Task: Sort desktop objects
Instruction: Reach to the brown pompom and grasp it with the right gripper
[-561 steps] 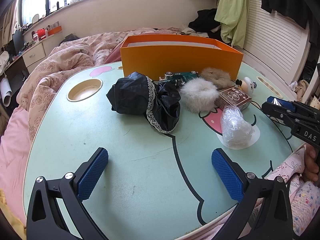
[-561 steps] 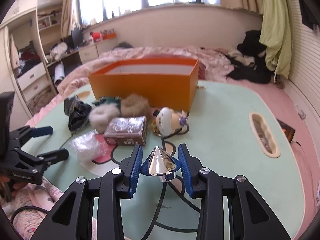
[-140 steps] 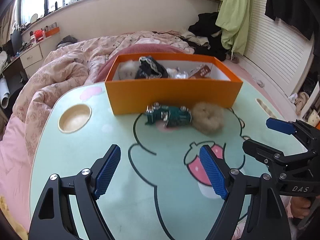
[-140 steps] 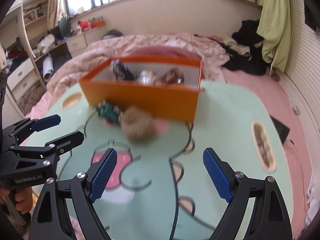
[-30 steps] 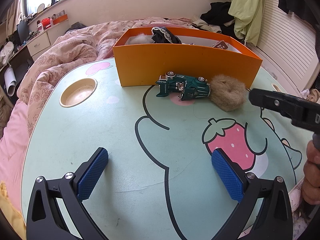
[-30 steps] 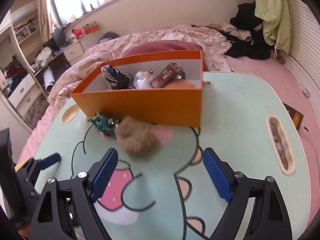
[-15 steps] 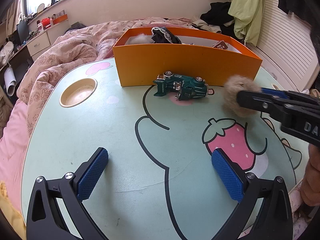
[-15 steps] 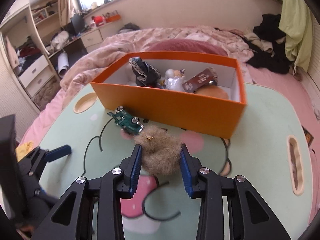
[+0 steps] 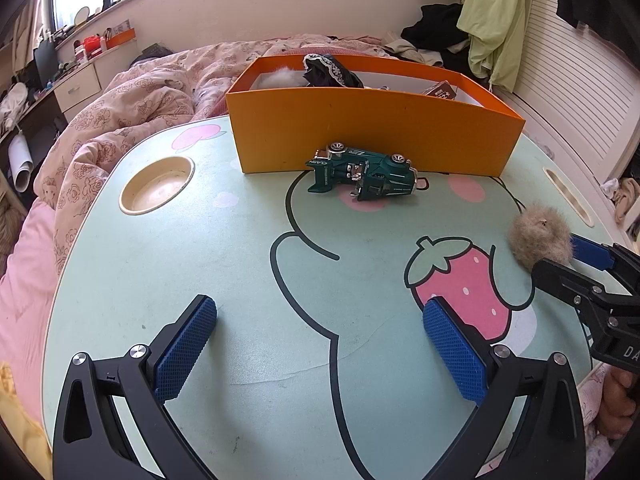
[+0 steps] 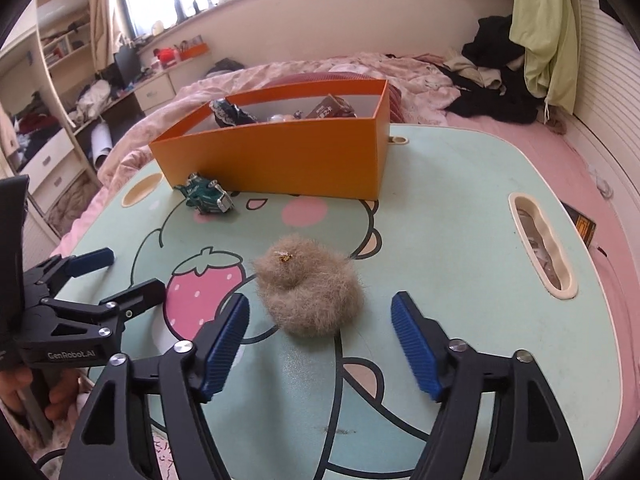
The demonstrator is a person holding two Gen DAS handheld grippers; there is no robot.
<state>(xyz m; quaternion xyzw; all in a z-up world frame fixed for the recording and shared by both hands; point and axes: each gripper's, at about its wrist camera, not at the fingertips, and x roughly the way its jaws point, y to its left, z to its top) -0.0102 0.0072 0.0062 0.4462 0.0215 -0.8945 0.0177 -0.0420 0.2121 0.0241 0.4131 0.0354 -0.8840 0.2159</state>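
Your right tool tilts down toward the desk, its blue ribbed pads spreading apart; the tan fluffy fur pom-pom lies on the desk between and just ahead of them, touched by neither. It rests on the mint-green cartoon-printed desk, just beside the pink strawberry drawing. From the left wrist view the same pom-pom sits at the right tool's fingertips.

Your left tool also angles down, spread wide over bare desk with nothing between its pads, well apart from the pom-pom. Your hand grips its handle at the near edge.

Farther back, the dark green toy car lies tipped on its side, right beside the front wall of the orange rectangular cardboard box. Inside the box you can see a black lace-trimmed fabric piece, a white fluffy item and a small brown packet; other contents are too hidden to name.
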